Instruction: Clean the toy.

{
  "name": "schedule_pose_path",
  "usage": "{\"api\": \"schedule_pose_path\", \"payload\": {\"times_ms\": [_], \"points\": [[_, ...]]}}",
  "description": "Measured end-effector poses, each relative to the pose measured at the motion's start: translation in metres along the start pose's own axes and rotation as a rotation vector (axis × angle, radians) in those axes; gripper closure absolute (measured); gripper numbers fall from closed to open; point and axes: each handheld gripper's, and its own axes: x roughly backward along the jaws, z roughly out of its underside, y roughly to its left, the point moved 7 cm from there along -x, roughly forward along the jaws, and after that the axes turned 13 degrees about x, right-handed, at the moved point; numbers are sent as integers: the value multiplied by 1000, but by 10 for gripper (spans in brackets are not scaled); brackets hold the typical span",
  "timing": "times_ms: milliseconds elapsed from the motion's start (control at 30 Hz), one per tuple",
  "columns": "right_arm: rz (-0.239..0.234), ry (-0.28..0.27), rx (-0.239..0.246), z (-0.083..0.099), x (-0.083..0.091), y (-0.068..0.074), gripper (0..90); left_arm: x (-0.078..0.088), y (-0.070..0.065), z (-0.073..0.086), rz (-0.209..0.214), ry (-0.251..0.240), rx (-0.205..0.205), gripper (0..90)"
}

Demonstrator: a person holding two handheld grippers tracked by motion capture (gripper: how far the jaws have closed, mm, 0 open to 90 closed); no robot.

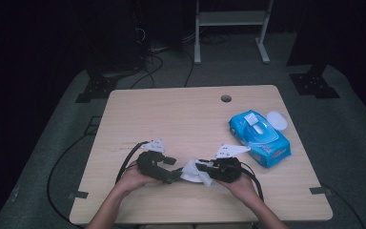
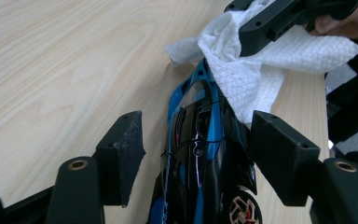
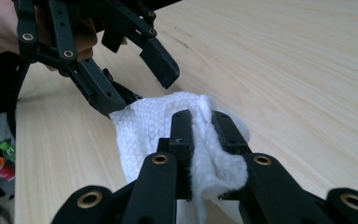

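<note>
Right gripper (image 3: 200, 126) has its jaws pinched tight on a white wipe (image 3: 144, 126), bunched between the pads and hanging off the tips. Left gripper (image 2: 196, 140) jaws stand apart on either side of a blue-and-black toy car (image 2: 200, 154); left pad clear of the body, right pad just beside it, contact not clear. The wipe lies draped over the car's far end, touching it. In the high view both grippers meet nose to nose near the table's (image 1: 181, 114) front edge, wipe between them. A blue wipes pack (image 1: 262, 136), lid open, lies well apart to the right.
</note>
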Motion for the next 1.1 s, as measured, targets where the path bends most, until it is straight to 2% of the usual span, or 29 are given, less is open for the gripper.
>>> {"api": "schedule_pose_path", "payload": {"times_ms": [100,233,400,500,600,633,700,733,900,1100], "points": [[-8,16,18,3,4,5,790,-4,-6,4,-13,27,-25,303],[-15,43,38,12,9,11,789,-11,-13,11,-22,69,-65,296],[-24,69,41,20,11,15,787,-20,-17,15,-35,103,-97,283],[-30,86,45,25,10,17,788,-25,-17,19,-55,131,-113,280],[-29,120,57,32,9,18,788,-28,-20,22,-94,143,-162,278],[-28,126,53,33,9,18,788,-29,-20,22,-101,141,-165,278],[-13,145,67,36,12,16,788,-28,-21,21,-87,145,-151,280],[-6,143,68,37,14,15,788,-28,-19,22,-108,146,-159,284],[17,117,45,37,34,12,788,-28,-16,23,-127,147,-154,234],[34,97,31,43,53,12,787,-34,-23,23,-121,166,-168,199]]}}
